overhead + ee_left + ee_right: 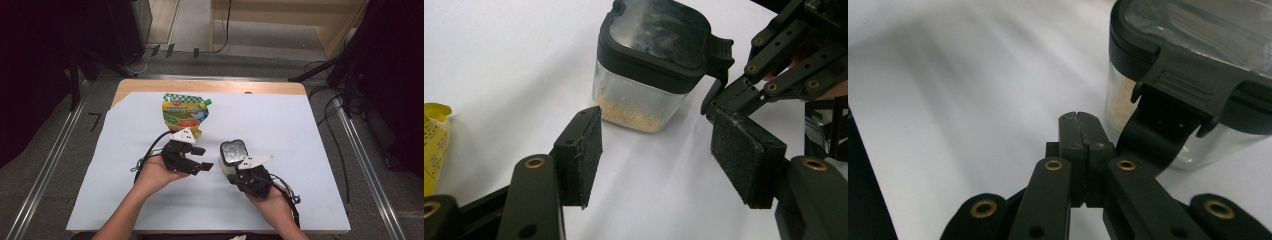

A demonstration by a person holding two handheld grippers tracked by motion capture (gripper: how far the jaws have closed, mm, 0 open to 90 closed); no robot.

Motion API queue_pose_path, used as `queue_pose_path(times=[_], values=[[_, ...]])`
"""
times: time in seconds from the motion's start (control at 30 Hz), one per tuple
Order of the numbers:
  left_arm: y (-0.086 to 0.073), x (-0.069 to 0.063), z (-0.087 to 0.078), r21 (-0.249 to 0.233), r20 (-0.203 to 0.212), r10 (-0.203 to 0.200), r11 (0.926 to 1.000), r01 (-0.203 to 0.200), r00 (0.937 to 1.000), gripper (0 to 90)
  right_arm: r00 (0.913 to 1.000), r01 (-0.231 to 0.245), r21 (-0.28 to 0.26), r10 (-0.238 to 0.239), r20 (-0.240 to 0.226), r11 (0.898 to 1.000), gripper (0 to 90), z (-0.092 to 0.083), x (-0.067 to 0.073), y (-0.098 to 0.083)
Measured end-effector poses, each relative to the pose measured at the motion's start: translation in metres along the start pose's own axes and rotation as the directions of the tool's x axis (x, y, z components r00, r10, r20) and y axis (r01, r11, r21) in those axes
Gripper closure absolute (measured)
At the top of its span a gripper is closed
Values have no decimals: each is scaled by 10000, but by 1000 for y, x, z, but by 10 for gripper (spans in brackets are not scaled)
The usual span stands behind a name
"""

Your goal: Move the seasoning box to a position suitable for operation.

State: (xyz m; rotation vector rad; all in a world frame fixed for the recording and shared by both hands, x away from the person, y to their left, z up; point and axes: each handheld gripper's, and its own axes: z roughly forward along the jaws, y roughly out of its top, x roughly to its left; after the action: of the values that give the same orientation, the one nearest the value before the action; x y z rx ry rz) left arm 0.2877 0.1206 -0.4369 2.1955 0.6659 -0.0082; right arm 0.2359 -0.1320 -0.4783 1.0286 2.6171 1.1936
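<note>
A clear container (233, 151) with a black latched lid stands on the white sheet, with pale grains in its bottom (634, 112). My left gripper (204, 158) lies just left of it, pointing at it. In the left gripper view that gripper (664, 155) is open, both pads bare, and stops short of the container (649, 60). My right gripper (231, 170) comes in from the near right. Its jaws are shut (1080, 130) with nothing between them, close under the lid's latch tab (1173, 95). Whether they touch the tab I cannot tell.
A green, yellow and orange spout pouch (184, 114) lies flat behind the left gripper, its yellow edge (434, 145) at the left of the left gripper view. The white sheet (300, 130) covers most of the wooden table. Dark stands and cables surround the table.
</note>
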Motion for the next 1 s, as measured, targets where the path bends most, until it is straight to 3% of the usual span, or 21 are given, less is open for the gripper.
queue_pose_path(times=[0.4,1.0], values=[[1,-2,1,-79,-37,158,9998,-158,9999,380,9993,-339,54,337,189,9994,900,-7,-11,-5],[1,-1,2,-65,-15,176,9998,-176,9998,375,9924,-1187,-63,1188,313,9929,900,-24,-42,-13]])
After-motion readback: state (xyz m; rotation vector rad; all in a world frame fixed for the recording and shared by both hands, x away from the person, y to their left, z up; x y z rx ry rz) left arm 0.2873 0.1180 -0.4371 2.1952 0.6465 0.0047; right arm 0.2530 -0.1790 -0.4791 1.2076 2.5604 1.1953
